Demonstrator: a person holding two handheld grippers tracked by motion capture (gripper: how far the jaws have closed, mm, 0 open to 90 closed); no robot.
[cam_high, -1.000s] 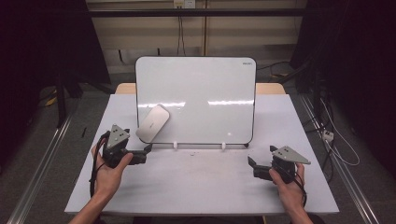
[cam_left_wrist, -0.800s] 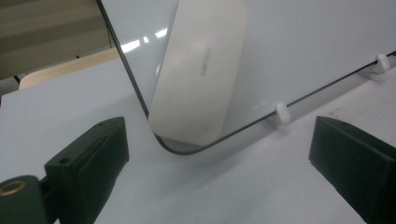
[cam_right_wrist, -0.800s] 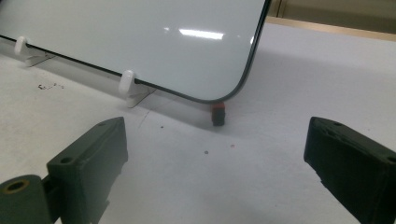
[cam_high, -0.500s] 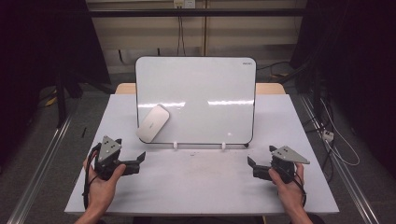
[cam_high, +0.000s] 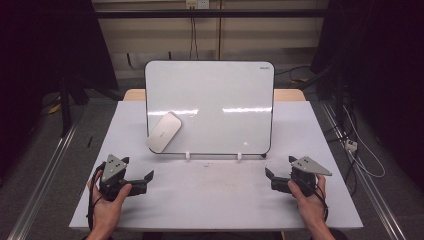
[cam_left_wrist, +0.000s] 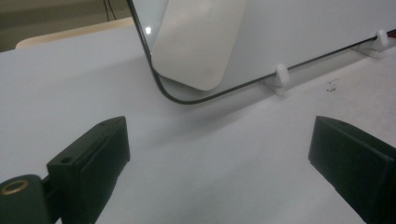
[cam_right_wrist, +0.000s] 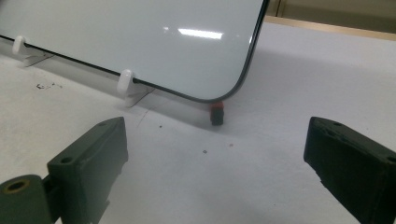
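Observation:
A white board (cam_high: 215, 100) with a dark rim stands leaning back at the middle of the grey table (cam_high: 215, 205). A pale rounded eraser (cam_high: 163, 132) sticks to its lower left corner, slanted. My left gripper (cam_high: 143, 181) rests near the front left of the table, open, nothing between its jaws. In the left gripper view the eraser (cam_left_wrist: 198, 42) lies ahead, beyond the open left gripper (cam_left_wrist: 219, 154). My right gripper (cam_high: 271, 180) sits at the front right, open and empty. In the right gripper view, the right gripper (cam_right_wrist: 215, 154) faces the board's (cam_right_wrist: 140, 32) lower right corner.
Two small white clips (cam_high: 187, 156) (cam_high: 240, 156) hold the board's bottom edge. A small red and black foot (cam_right_wrist: 216, 112) stands under its right corner. Faint dark specks (cam_right_wrist: 46, 86) mark the table. Cables (cam_high: 350, 145) run along the floor at the right.
My left gripper has drawn back from the board's lower left corner toward the table's near edge, slightly leftward. The right gripper and the eraser have stayed put.

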